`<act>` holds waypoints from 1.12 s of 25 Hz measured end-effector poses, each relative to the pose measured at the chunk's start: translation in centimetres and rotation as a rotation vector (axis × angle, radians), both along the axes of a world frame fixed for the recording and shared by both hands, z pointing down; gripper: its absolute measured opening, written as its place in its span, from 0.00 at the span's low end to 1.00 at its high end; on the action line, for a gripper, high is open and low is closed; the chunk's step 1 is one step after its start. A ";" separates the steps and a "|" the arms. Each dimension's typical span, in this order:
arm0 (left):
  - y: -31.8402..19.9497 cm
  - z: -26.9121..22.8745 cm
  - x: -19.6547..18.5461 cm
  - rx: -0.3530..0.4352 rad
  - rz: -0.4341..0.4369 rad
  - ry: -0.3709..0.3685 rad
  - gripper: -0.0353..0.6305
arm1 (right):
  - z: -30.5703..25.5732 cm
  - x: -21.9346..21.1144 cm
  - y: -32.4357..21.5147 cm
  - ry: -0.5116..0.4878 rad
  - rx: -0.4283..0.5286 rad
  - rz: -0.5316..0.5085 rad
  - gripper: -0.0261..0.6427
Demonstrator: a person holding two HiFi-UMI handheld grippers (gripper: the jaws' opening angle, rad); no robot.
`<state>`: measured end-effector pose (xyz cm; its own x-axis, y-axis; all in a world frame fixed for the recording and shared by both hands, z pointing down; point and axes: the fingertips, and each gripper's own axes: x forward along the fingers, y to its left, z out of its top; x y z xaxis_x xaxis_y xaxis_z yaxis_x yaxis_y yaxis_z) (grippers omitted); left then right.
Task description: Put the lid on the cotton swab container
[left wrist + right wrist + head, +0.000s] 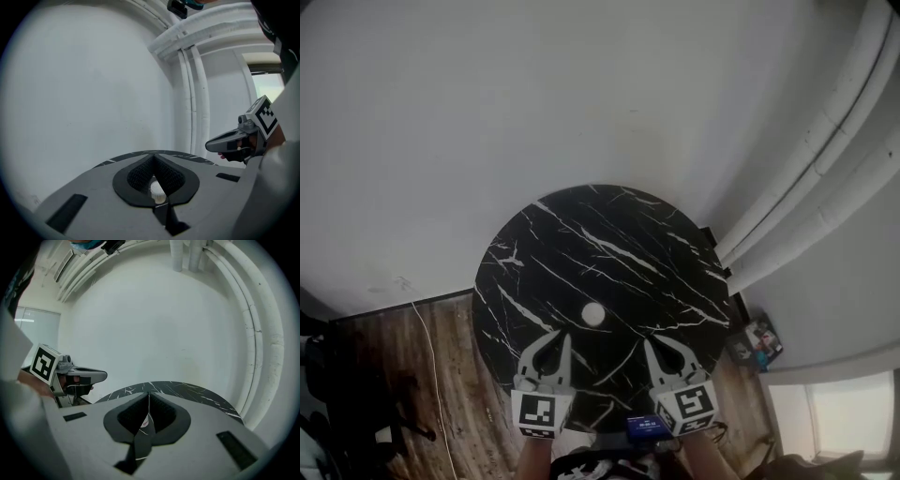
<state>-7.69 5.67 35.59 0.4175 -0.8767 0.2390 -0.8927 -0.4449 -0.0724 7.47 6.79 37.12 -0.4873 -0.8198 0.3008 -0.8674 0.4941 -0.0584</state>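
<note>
A small white round cotton swab container (593,314) stands on the black marble round table (609,244), a little ahead of both grippers and between them. In the left gripper view the container (157,191) shows as a ribbed white cylinder through the hollow behind the jaws; I cannot tell whether a lid is on it. My left gripper (555,337) (153,157) hovers over the table's near edge, jaws together and holding nothing. My right gripper (664,345) (149,394) stands beside it, also shut and empty. No separate lid shows in any view.
A white wall rises behind the table, with white pipes (825,159) down its right side. Wooden floor (412,375) with a thin cable lies at the left. Small boxes (757,341) sit on the floor at the right. A device with a lit blue screen (649,427) is near my body.
</note>
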 end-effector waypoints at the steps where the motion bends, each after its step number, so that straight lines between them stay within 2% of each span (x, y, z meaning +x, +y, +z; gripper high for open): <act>1: 0.3 -0.2 0.0 0.004 0.000 -0.008 0.07 | -0.2 0.2 0.4 0.000 0.004 0.007 0.07; 13: 4.1 -4.3 -0.1 0.073 -0.003 0.048 0.07 | -4.0 0.3 4.1 -0.004 0.084 0.017 0.07; 21: 6.5 -6.2 0.4 0.113 0.008 -0.017 0.07 | -6.1 -0.5 6.9 0.003 0.143 0.004 0.07; 28: 8.1 -6.6 0.3 0.119 0.006 -0.012 0.07 | -6.4 -0.7 8.5 -0.009 0.149 0.007 0.07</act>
<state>-7.42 13.76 28.99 0.4208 -0.8965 0.1386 -0.8886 -0.4381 -0.1356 6.80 15.28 30.72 -0.4835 -0.8585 0.1712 -0.8707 0.4918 0.0074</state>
